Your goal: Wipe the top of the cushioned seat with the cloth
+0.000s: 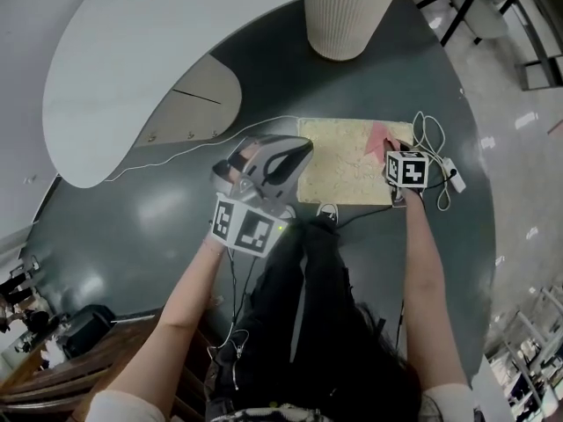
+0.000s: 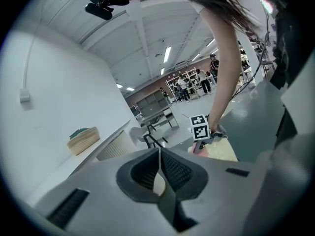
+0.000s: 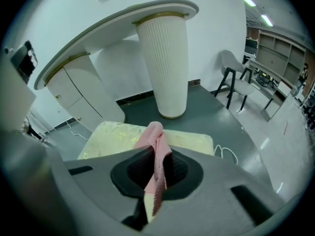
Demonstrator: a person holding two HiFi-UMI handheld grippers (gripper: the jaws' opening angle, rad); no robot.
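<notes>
Right gripper view shows the right gripper (image 3: 156, 156) with its fingers clamped on a thin fold of the pink cloth (image 3: 152, 132), over the right end of the seat (image 1: 347, 170). So narrow a hold may let the cloth slip or bunch when dragged. A cable (image 1: 428, 134) just beside that edge could snag and the pedestal (image 1: 345, 16) stands beyond the far edge, so the open room is leftward, where the left gripper (image 2: 160, 156) hovers, fingers together and empty.
</notes>
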